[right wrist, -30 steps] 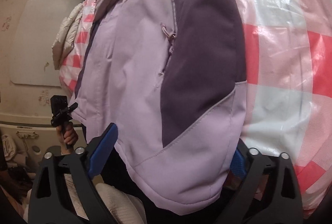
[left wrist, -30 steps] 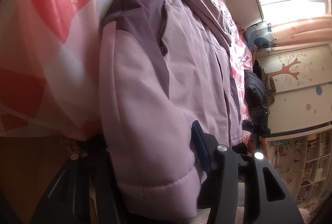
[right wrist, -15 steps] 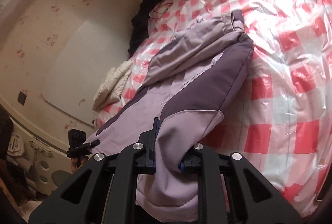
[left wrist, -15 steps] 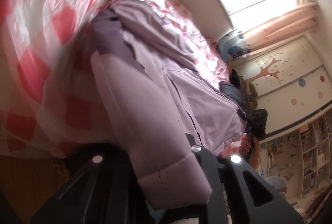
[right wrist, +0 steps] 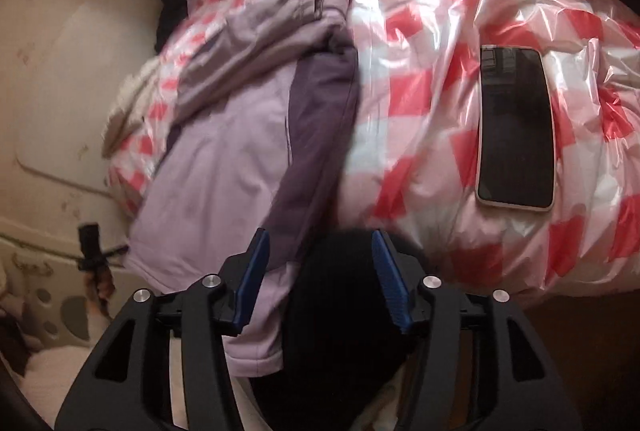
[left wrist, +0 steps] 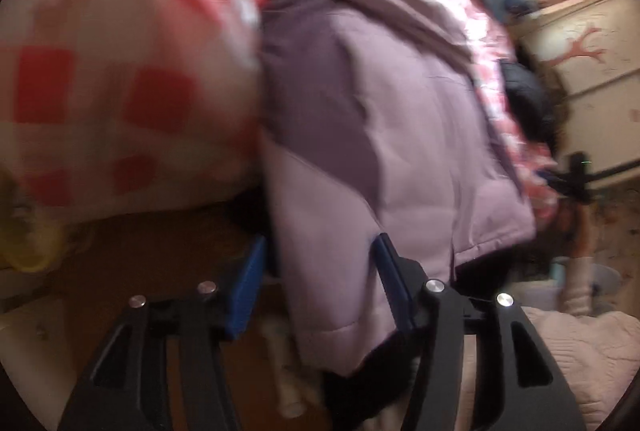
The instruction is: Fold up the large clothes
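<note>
On the left wrist view I see my left gripper (left wrist: 320,283) spread wide, the lilac padded jacket's (left wrist: 400,135) cuff hanging loose between its blue pads over the red-checked bed cover (left wrist: 120,71). On the right wrist view my right gripper (right wrist: 320,279) is also spread, pinching nothing; the jacket (right wrist: 240,151) drapes off the bed edge past its left pad, a phone (right wrist: 516,127) lying well apart.
</note>
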`<state>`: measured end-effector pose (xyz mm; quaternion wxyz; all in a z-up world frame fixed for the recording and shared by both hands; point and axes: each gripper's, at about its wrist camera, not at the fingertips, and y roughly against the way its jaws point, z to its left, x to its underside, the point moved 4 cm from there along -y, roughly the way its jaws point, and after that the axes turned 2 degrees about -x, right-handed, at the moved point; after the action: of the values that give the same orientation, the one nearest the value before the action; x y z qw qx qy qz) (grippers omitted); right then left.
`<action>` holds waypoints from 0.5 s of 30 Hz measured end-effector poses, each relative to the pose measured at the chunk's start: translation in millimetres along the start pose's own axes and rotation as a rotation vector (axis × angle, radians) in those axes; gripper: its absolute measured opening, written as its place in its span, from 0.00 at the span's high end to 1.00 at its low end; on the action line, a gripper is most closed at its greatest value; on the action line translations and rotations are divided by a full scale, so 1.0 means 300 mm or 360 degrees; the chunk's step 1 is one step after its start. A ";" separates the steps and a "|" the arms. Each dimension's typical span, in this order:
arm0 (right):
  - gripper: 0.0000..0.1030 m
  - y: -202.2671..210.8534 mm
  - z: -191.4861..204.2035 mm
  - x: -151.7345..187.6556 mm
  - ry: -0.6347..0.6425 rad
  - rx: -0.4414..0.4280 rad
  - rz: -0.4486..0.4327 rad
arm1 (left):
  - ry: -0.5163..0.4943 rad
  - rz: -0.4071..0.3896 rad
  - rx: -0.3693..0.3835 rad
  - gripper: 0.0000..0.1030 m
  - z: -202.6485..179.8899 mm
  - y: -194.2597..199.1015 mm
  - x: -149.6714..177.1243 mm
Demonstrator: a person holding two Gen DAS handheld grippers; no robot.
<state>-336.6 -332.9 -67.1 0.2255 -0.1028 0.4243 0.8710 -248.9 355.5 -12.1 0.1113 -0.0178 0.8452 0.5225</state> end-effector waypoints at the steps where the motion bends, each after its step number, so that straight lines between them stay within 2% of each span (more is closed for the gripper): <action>1: 0.42 0.013 0.012 -0.045 0.0022 0.0029 -0.0070 | 0.0081 -0.0032 -0.0104 0.47 0.058 0.031 -0.024; 3: 0.32 -0.005 0.084 -0.147 0.0118 0.0000 -0.0172 | 0.0211 -0.0153 -0.0318 0.47 0.144 0.112 -0.078; 4: 0.24 -0.033 0.122 -0.206 0.0156 -0.0049 -0.0228 | 0.0266 -0.0247 -0.0383 0.46 0.171 0.165 -0.125; 5: 0.22 -0.071 0.166 -0.267 0.0193 -0.0093 -0.0279 | 0.0262 -0.0325 -0.0394 0.45 0.171 0.206 -0.175; 7: 0.20 -0.180 0.235 -0.396 0.0254 -0.0139 -0.0349 | 0.0156 -0.0484 -0.0321 0.36 0.092 0.244 -0.310; 9: 0.20 -0.323 0.293 -0.525 0.0264 -0.0170 -0.0394 | -0.0001 -0.0619 -0.0154 0.28 -0.040 0.208 -0.475; 10: 0.20 -0.419 0.310 -0.586 0.0268 -0.0147 -0.0414 | -0.0059 -0.0648 -0.0072 0.26 -0.096 0.166 -0.554; 13: 0.20 -0.654 0.352 -0.719 0.0329 0.0029 -0.0432 | -0.0171 -0.0698 0.0133 0.26 -0.265 -0.012 -0.802; 15: 0.21 -0.803 0.322 -0.786 0.0382 0.0329 -0.0366 | -0.0142 -0.0706 0.0219 0.26 -0.324 -0.162 -0.985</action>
<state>-12.9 -199.3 -86.8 0.2807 -0.2299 0.5207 0.7728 29.9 221.8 48.0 0.2617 -0.1724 0.8484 0.4266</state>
